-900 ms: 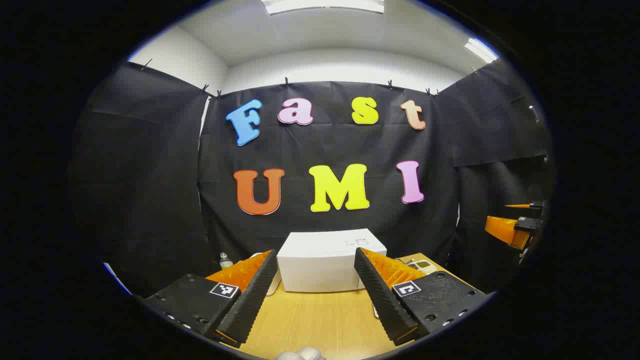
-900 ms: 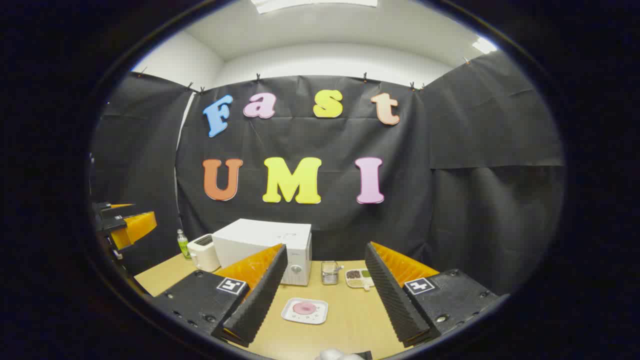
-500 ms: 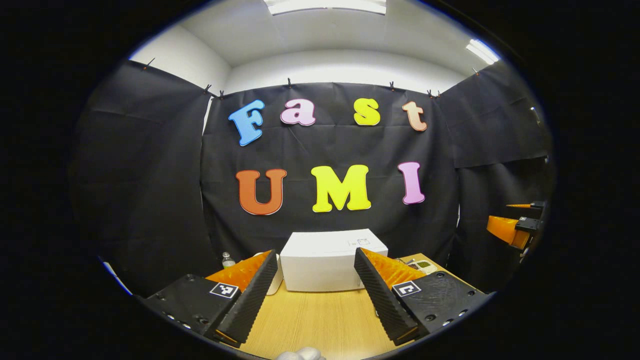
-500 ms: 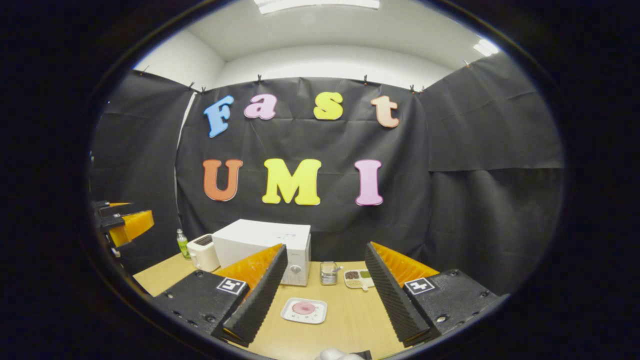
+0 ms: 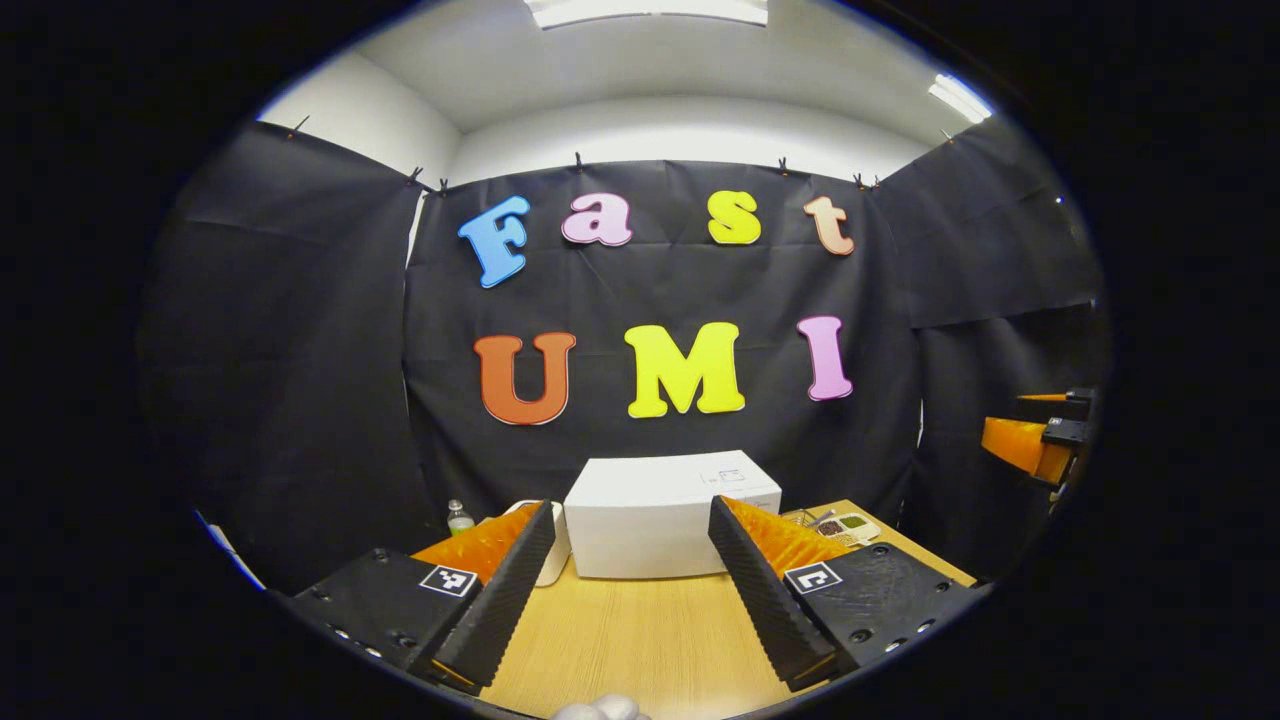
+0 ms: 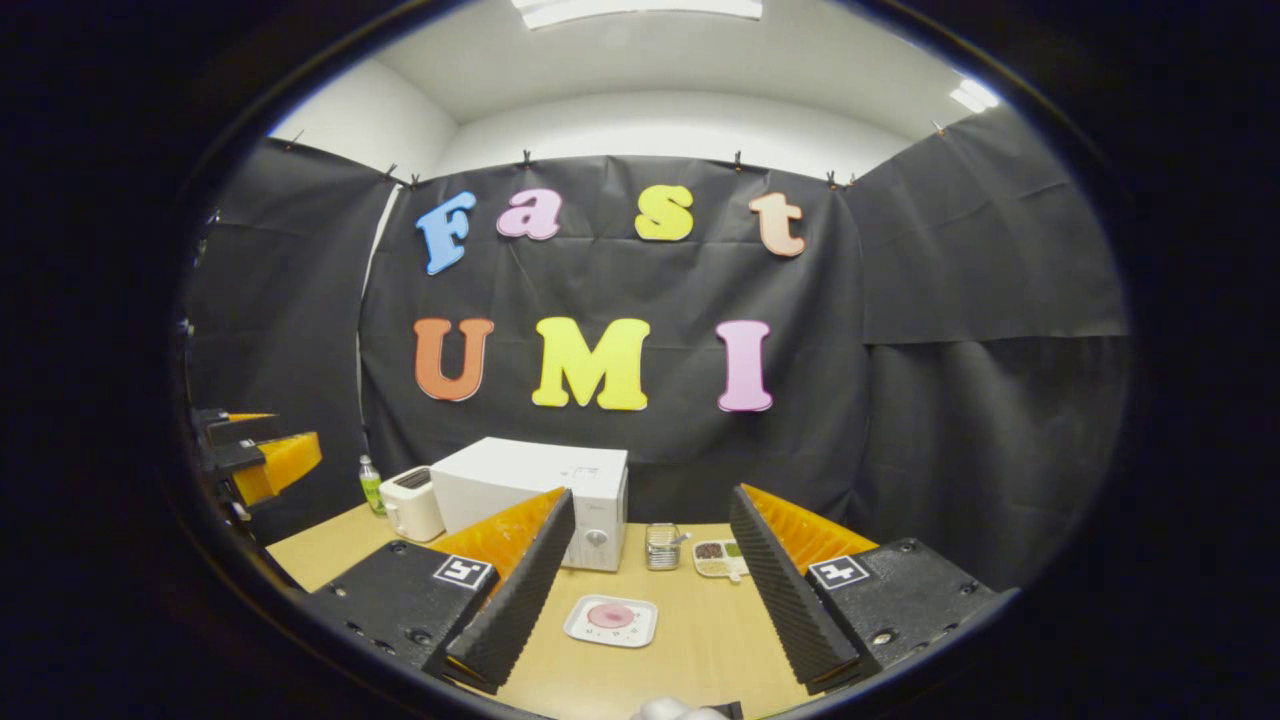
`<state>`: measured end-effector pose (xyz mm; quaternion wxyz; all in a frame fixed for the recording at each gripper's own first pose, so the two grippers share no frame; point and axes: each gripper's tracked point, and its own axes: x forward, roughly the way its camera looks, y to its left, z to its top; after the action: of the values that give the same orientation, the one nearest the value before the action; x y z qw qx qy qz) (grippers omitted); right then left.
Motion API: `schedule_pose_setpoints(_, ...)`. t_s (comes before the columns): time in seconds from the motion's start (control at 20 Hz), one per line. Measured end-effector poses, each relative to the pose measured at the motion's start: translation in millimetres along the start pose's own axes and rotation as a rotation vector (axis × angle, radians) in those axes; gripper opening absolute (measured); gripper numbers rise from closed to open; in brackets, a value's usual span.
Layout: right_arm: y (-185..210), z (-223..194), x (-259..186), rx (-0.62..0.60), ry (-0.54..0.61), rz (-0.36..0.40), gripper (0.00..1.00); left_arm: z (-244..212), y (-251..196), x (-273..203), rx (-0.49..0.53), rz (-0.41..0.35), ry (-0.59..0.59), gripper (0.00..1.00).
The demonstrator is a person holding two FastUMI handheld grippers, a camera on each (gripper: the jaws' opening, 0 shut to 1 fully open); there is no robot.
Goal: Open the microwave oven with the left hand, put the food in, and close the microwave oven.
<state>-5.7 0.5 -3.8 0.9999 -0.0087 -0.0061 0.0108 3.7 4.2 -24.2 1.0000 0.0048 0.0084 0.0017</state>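
Note:
A white microwave oven (image 5: 665, 515) stands shut at the back of the wooden table (image 5: 640, 640), straight ahead of my left gripper (image 5: 632, 590), which is open and empty. In the right gripper view the microwave (image 6: 540, 495) sits left of centre, its knob facing front. A white square plate with pink food (image 6: 611, 619) lies on the table between the fingers of my right gripper (image 6: 645, 600), farther off; that gripper is open and empty. The other gripper shows at the far left edge (image 6: 262, 455) and far right edge (image 5: 1030, 440).
A white toaster (image 6: 411, 503) and a green bottle (image 6: 371, 484) stand left of the microwave. A small metal rack (image 6: 659, 546) and a divided dish of condiments (image 6: 720, 558) sit to its right. Black cloth walls close the booth.
Both views have shifted slightly; the microwave sits a little higher in the left gripper view. Both grippers stay open and nothing on the table has moved.

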Motion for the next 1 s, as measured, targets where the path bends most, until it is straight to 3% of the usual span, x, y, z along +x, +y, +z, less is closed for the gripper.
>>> schedule_pose_setpoints(0.2, -14.4, 0.5, 16.7, 0.024, 0.003, 0.041, 1.00, -29.7, -30.6, 39.5, -0.007, 0.002, -0.009, 0.96)
schedule_pose_setpoints(0.65, -84.6, 6.3, 59.7, -0.038, 0.015, 0.032, 1.00, -137.2, -143.4, 182.2, -0.037, -0.116, 0.071, 0.96)
schedule_pose_setpoints(1.0, -122.1, -24.8, 67.8, -0.058, 0.118, -0.015, 1.00, -214.2, -171.7, 291.0, -0.011, -0.089, 0.145, 0.96)
